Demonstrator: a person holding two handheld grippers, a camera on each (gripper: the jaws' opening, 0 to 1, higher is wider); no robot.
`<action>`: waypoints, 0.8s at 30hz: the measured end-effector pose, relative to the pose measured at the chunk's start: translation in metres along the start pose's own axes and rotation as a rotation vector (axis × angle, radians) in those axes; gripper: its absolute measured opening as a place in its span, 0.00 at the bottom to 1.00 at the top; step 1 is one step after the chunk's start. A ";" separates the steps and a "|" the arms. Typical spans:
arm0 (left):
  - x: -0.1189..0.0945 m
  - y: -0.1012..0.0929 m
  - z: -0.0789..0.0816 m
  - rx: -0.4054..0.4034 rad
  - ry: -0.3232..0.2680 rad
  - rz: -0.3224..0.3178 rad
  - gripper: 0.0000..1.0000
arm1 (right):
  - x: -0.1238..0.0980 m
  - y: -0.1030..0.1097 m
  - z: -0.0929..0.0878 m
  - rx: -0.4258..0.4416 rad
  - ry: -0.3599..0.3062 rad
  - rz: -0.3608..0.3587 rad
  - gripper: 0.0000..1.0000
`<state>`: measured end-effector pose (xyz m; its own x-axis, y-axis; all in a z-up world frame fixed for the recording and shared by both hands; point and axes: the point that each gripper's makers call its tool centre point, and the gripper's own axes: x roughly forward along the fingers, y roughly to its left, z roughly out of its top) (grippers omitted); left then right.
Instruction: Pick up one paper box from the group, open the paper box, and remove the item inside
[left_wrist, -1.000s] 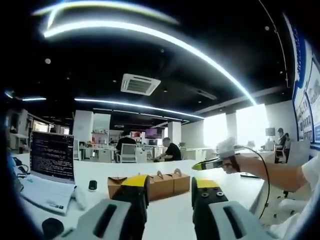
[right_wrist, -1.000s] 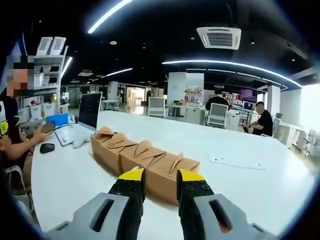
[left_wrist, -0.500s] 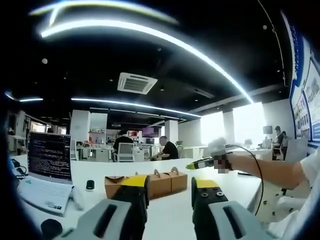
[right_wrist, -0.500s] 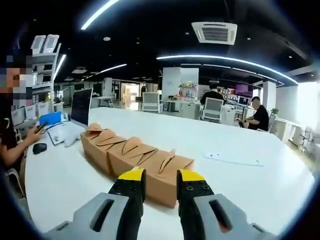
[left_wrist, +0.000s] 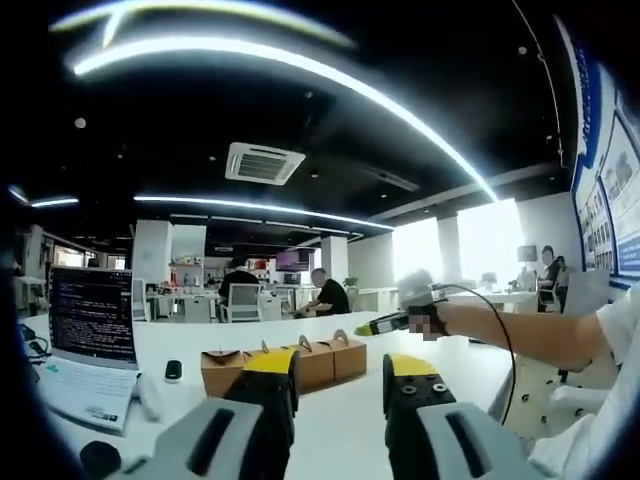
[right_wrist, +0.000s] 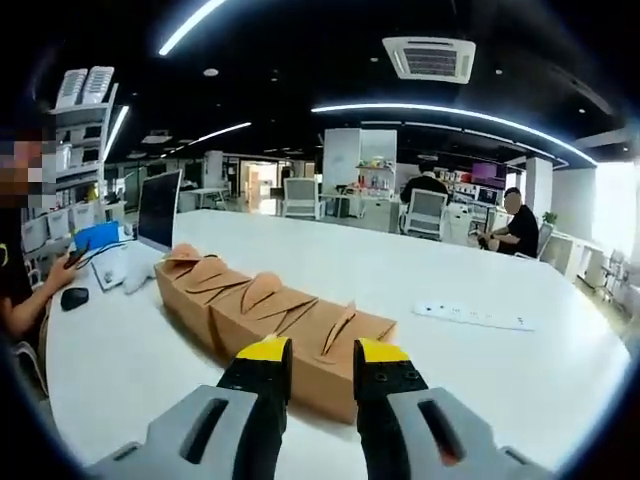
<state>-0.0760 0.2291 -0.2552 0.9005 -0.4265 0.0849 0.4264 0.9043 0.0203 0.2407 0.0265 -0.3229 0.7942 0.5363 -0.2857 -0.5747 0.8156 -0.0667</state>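
Note:
A row of brown paper boxes (right_wrist: 262, 312) with folded handle tops lies on the white table (right_wrist: 470, 375), running from the far left toward my right gripper. The right gripper (right_wrist: 322, 362) is open, and its yellow-tipped jaws hang just in front of the nearest box (right_wrist: 335, 345) without touching it. In the left gripper view the same boxes (left_wrist: 318, 362) sit farther off, beyond my open left gripper (left_wrist: 340, 375). There the right gripper (left_wrist: 392, 323), held in a person's hand, hovers above the right end of the row.
An open laptop (left_wrist: 92, 316) and a black mouse (left_wrist: 173, 370) lie left of the boxes. A white strip-like object (right_wrist: 470, 318) rests on the table to the right. A person's hand holds a mouse (right_wrist: 72, 298) at the left edge. Seated people and desks fill the background.
My right gripper has drawn closer to the near end of the box row. Seen from the left gripper, it has moved left toward the boxes. Both sets of jaws keep the same spread.

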 end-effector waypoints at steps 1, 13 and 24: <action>0.000 0.000 0.000 0.000 0.000 0.000 0.35 | 0.001 0.001 0.000 0.002 -0.001 0.001 0.26; -0.003 0.003 0.003 -0.003 -0.010 0.004 0.35 | 0.020 -0.005 -0.002 -0.005 0.020 -0.010 0.26; -0.003 0.003 0.003 -0.005 -0.011 0.001 0.35 | 0.023 -0.001 -0.002 -0.008 0.024 -0.012 0.26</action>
<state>-0.0781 0.2333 -0.2524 0.8998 -0.4257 0.0956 0.4263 0.9045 0.0158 0.2589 0.0374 -0.3314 0.7962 0.5209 -0.3078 -0.5667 0.8203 -0.0777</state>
